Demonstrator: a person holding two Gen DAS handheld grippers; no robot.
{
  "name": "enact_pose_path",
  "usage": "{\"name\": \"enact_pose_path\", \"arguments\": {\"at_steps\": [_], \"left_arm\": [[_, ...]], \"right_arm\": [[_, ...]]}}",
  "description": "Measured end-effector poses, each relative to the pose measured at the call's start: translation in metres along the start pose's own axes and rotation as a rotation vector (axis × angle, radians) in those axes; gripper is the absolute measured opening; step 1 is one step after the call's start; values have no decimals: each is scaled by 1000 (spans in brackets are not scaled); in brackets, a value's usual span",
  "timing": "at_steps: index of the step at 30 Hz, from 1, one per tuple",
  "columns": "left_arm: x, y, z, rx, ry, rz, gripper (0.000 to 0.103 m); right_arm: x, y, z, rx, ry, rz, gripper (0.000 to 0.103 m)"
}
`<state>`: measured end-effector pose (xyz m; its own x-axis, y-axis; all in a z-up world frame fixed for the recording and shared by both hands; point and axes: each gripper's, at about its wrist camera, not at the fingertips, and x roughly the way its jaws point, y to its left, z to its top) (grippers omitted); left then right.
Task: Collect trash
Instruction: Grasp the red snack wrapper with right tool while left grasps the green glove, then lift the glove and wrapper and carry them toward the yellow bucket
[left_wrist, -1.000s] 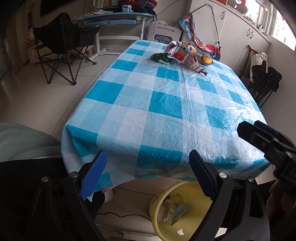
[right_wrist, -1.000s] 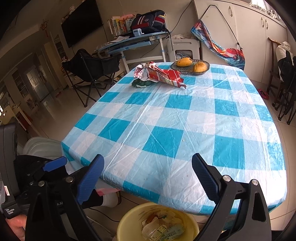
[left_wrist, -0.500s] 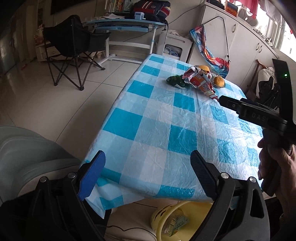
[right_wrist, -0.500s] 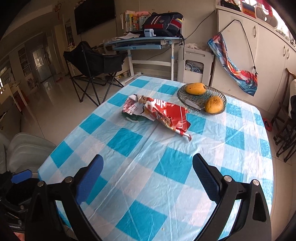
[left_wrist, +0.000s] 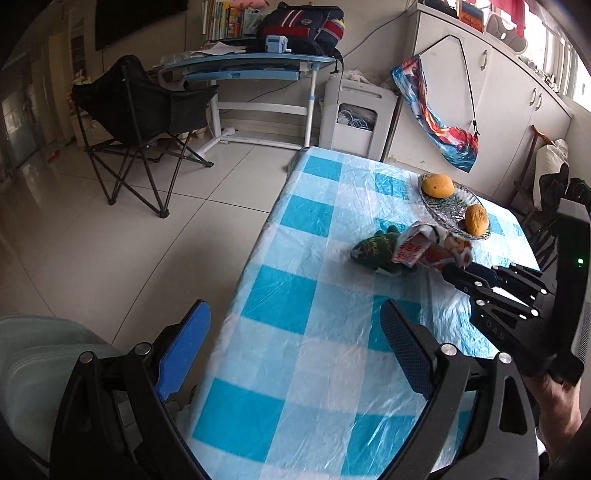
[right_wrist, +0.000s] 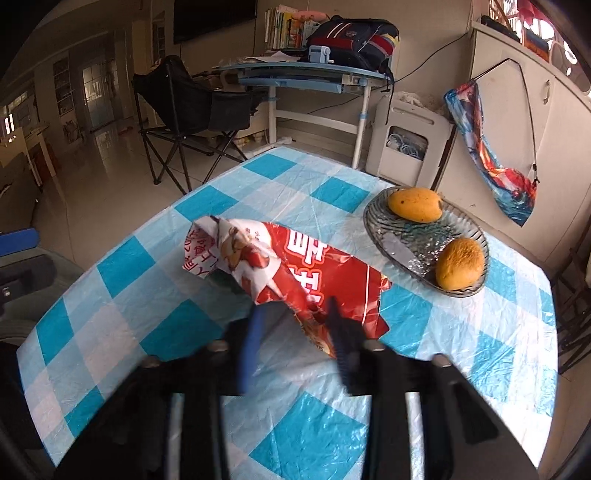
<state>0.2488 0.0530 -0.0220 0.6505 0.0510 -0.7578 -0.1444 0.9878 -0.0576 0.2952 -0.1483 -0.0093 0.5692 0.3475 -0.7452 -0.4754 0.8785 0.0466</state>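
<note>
Left gripper (left_wrist: 295, 325) nearest, low over the near-left edge of the table (left_wrist: 295, 369); jaws spread wide, nothing between them, only blue-and-white check cloth below.

Right gripper (right_wrist: 295, 314) at 6 o'clock in its own view, blurred; jaws have just been closing and now stand narrow, with the near corner of the red snack bag (right_wrist: 295, 266) between the fingertips. Pads appear to pinch that corner, though blur keeps me from being sure of contact. From the left view the same gripper (left_wrist: 452, 273) reaches in from 3 o'clock, a hand (left_wrist: 557, 406) on its handle at lower right, its tip at the bag's edge.

Red snack bag lies crumpled on the cloth, mid-table, running from the right gripper toward 11 o'clock. Green wrapper (left_wrist: 376, 251) just beside it on its left, touching or nearly so; seen only from the left view.

Beyond the bag toward 1 o'clock: glass dish (right_wrist: 406, 236) holding two orange-yellow fruits (right_wrist: 415, 203), well apart inside it.

Farther, off the table: black folding chair (right_wrist: 184, 103) at 10 o'clock, blue desk (right_wrist: 303, 74) at 12 with a dark backpack (right_wrist: 354, 35) on top.
</note>
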Motion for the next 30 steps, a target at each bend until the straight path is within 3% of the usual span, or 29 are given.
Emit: {"name": "enact_pose_path", "arguments": {"at_steps": [4, 8, 14, 17, 18, 19, 20, 21, 23, 24, 27, 30], "left_arm": [[32, -30, 9, 42, 11, -6, 89], [57, -48, 19, 42, 20, -19, 89], [88, -74, 39, 68, 10, -27, 89], [106, -81, 41, 67, 53, -26, 89], [109, -83, 40, 74, 68, -31, 89], [111, -87, 37, 96, 79, -40, 88], [113, -92, 34, 125, 83, -54, 72], [114, -97, 30, 159, 95, -66, 64], [108, -103, 22, 203, 81, -87, 55], [105, -103, 20, 203, 83, -110, 52], [85, -98, 9, 196, 66, -141, 48], [61, -87, -5, 174, 63, -176, 48]], "right_arm": [[-19, -21, 3, 99, -17, 100, 7], [-53, -50, 3, 194, -53, 151, 6], [-51, -63, -26, 185, 105, 170, 6], [-42, -63, -37, 186, 125, 146, 20], [-40, -63, -37, 180, 119, 139, 42], [-37, -59, -38, 164, 113, 135, 48], [-34, -54, -36, 138, 117, 122, 48], [-32, -51, -35, 108, 118, 105, 48], [-31, -43, -35, 66, 128, 96, 36], [-29, -41, -36, 53, 142, 97, 21], [-30, -28, -39, 16, 157, 89, 14], [-38, -27, -42, 64, 151, 123, 10]]}}
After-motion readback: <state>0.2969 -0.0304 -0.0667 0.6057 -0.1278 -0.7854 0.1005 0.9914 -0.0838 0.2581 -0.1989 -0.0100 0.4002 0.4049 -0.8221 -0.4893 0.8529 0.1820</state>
